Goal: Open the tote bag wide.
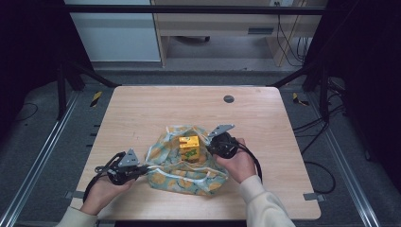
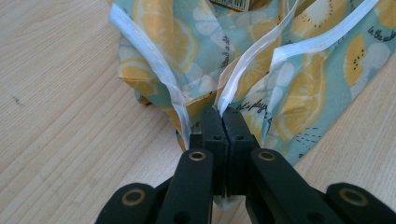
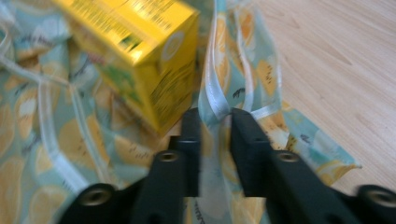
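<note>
While a person's hands come in from the near edge of the wooden table (image 1: 142, 109), a crumpled cloth bag (image 1: 187, 168) printed with lemon and kiwi slices on pale blue lies near the middle of the near half of the tabletop. A yellow carton (image 1: 189, 147) stands on the cloth, slightly tilted, toward the far right part of the heap.

At the near left, the left gripper (image 1: 142, 169) reaches the bag's left edge. In the left gripper view its jaws are clenched together on a fold of the cloth where a white hem strip (image 2: 245, 60) runs down into them; more white-edged folds spread to either side above the jaws.

At the right, the right gripper (image 1: 211, 142) is held by the right hand (image 1: 239, 163) just beside the carton, its grey plate tilted up toward the far side. In the right gripper view its jaws stand a little apart with a strip of the bag's white-trimmed edge (image 3: 217, 100) between them; that picture is blurred, so I cannot tell whether they press on it. The carton (image 3: 140, 56) is just to the left of the jaws there.

A small dark round plug (image 1: 229, 99) sits in the tabletop near the far edge, well apart from the bag.
</note>
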Action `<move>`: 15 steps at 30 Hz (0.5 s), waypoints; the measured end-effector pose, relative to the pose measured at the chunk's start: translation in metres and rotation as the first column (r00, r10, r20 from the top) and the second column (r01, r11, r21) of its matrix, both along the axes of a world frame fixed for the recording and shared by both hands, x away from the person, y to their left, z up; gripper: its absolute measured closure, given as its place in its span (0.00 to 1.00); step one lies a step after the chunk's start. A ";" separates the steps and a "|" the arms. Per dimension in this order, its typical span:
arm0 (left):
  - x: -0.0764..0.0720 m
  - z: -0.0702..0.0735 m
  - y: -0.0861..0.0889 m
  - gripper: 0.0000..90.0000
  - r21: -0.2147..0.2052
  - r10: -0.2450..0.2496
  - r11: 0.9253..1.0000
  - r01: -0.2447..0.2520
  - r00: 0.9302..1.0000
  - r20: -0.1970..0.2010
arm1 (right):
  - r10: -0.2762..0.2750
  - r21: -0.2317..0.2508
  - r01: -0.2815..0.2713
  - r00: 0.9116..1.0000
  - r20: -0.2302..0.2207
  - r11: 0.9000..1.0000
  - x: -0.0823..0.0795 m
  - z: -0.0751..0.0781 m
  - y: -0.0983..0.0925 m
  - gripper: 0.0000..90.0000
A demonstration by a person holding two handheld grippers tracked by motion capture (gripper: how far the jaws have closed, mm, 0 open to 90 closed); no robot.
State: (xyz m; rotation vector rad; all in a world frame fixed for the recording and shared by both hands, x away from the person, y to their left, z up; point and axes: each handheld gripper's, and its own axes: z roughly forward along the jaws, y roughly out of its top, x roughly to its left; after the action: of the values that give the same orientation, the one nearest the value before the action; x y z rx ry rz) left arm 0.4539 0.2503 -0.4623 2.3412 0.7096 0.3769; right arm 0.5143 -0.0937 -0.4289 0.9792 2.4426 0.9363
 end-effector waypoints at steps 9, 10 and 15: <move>0.013 0.002 -0.015 0.99 -0.017 0.008 1.000 -0.008 1.000 0.022 | -0.075 0.056 0.072 0.996 0.047 0.996 0.042 0.015 -0.002 0.98; 0.013 0.002 -0.015 0.99 -0.017 0.008 1.000 -0.008 1.000 0.022 | -0.077 0.050 0.075 0.996 0.038 0.996 0.046 0.013 -0.002 0.99; 0.012 -0.007 -0.021 0.99 0.036 -0.008 0.999 0.008 1.000 -0.010 | -0.086 0.002 0.086 0.996 -0.016 0.996 0.054 -0.010 -0.006 0.99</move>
State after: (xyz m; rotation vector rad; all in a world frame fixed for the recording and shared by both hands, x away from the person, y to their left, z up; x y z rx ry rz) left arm 0.4658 0.2296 -0.4688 2.3803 0.7033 0.3780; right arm 0.5687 -0.0995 -0.4385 1.0873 2.3924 0.9061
